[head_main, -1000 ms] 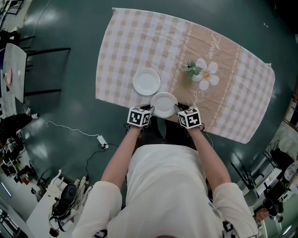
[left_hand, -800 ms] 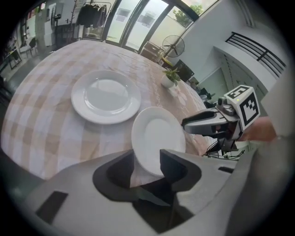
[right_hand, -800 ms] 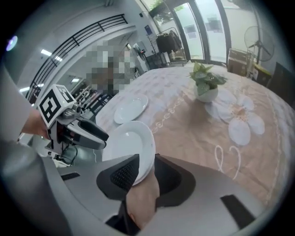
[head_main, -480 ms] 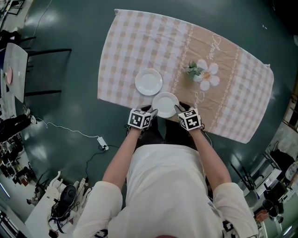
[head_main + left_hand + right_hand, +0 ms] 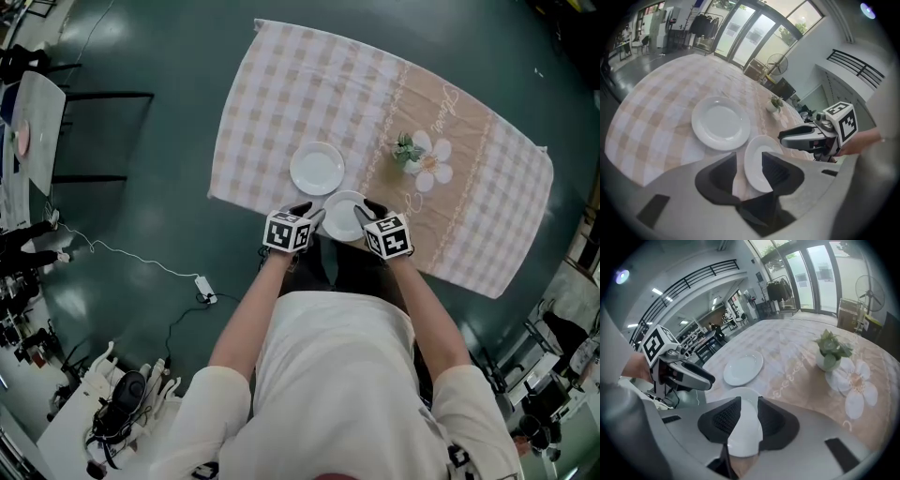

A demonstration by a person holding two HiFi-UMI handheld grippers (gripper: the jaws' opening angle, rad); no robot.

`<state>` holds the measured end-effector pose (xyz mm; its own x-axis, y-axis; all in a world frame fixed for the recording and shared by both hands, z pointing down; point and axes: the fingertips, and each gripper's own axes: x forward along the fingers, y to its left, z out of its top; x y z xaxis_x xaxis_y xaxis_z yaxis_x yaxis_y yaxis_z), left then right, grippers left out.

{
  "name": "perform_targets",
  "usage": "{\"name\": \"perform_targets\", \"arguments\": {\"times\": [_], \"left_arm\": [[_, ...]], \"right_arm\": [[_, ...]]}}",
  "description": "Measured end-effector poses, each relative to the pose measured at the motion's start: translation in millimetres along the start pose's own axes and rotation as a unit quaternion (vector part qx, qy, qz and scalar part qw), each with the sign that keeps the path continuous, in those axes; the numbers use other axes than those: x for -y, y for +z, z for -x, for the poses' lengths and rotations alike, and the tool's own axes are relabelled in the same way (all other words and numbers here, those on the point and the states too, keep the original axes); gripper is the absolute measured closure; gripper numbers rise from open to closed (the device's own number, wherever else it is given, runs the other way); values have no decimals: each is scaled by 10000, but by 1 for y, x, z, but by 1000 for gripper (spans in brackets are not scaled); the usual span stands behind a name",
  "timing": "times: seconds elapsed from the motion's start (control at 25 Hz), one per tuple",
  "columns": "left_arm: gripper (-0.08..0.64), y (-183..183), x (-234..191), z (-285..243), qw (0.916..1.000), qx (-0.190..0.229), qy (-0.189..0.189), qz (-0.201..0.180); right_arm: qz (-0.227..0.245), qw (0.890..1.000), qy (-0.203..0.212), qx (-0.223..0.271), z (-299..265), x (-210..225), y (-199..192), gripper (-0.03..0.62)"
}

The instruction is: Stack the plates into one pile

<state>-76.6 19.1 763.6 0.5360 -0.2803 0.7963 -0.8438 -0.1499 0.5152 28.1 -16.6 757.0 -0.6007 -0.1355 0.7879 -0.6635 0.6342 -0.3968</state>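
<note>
Right gripper (image 5: 749, 409) fingers clamp the small plate (image 5: 345, 216) by its rim. Left gripper (image 5: 749, 158) fingers, just opened wide, straddle the opposite rim without pressing. It sits at the near counter (image 5: 281, 94) edge. The other plate (image 5: 317, 168) lies just beyond, on the left gripper's side.

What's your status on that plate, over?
Right gripper shut on near plate, at its rim. Left gripper open, jaws just closing, rim between them. Far plate right beside it. Plant off aside, nothing in the way.

No legible words; only unreadable cursive script (image 5: 457, 97) on the tablecloth (image 5: 281, 103)
</note>
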Motion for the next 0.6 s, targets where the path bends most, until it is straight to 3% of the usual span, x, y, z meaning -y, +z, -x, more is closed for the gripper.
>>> {"name": "perform_targets", "arguments": {"times": [0.24, 0.6], "left_arm": [[387, 20, -28, 12, 9999, 122, 71, -14], [394, 44, -76, 14, 9991, 207, 285, 220]], "right_arm": [[182, 9998, 8, 29, -13, -5, 34, 462], [24, 9998, -183, -31, -42, 4, 63, 471]]}}
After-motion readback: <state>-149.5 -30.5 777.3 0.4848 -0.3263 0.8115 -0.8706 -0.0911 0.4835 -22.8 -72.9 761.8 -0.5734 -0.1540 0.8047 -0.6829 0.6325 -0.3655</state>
